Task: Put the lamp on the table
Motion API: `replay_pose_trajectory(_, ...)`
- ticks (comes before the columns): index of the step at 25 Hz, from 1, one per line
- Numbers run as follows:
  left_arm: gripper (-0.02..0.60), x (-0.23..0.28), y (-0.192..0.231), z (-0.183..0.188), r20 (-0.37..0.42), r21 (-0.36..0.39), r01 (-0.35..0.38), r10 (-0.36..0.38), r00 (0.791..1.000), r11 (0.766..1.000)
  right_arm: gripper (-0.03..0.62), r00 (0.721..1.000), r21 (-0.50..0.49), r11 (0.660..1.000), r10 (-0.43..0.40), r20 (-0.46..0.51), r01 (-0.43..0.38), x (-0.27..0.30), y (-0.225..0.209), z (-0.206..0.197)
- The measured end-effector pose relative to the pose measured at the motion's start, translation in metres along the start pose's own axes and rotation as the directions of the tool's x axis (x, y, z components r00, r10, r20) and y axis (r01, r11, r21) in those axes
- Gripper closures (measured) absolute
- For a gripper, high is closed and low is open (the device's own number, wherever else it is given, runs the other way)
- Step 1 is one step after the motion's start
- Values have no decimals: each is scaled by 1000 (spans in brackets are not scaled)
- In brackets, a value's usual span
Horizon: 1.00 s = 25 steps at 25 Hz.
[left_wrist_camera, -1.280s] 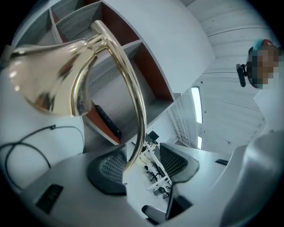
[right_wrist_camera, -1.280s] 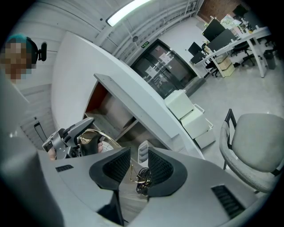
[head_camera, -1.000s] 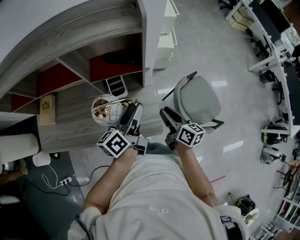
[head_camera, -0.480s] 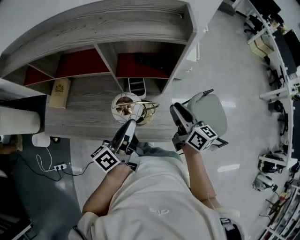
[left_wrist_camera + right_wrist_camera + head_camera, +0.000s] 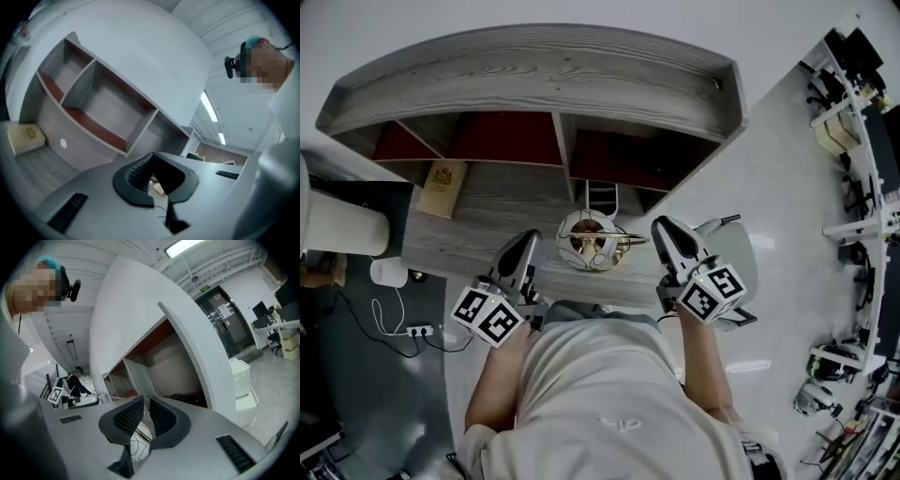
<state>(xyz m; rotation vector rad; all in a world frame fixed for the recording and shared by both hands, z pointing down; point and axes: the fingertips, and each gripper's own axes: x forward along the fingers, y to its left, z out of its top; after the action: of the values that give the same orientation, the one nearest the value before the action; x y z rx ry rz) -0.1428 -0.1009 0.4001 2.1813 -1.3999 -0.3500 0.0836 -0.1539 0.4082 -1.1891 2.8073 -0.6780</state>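
Currently the lamp (image 5: 589, 239) is seated on the grey wooden table (image 5: 487, 211), just under the shelf unit (image 5: 534, 75). It is flanked by both grippers. The left gripper (image 5: 523, 246) is held off to its side, jaws closed on nothing. The right gripper (image 5: 664, 230) is parked near the lamp's gold ring, jaws drawn together, nothing clamped between them.

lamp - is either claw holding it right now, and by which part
Nothing is held. The lamp stands on the table between the left claw and right claw, both shut and empty.
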Motion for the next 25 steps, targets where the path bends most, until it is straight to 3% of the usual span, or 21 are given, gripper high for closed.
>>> replay_pose_trajectory(3,566,6,3,21,-19,205,6,-2,1000,979,531,1000,-103,995,-10,-14,9,12,14,12)
replay_pose_trajectory(5,566,10,2,34,-21,297,17,-11,1000,955,534,1000,-166,986,-16,-11,14,17,25,24)
replay_pose_trajectory(13,566,22,-13,61,-31,521,63,-54,998,851,534,1000,-348,937,-12,22,18,28,58,62)
replay_pose_trajectory(16,566,22,-16,69,-3,556,45,-52,999,830,534,998,-391,919,-23,50,41,30,63,70)
replay_pose_trajectory(25,568,23,-15,80,41,559,26,-58,997,829,534,998,-464,884,-45,47,62,35,69,63)
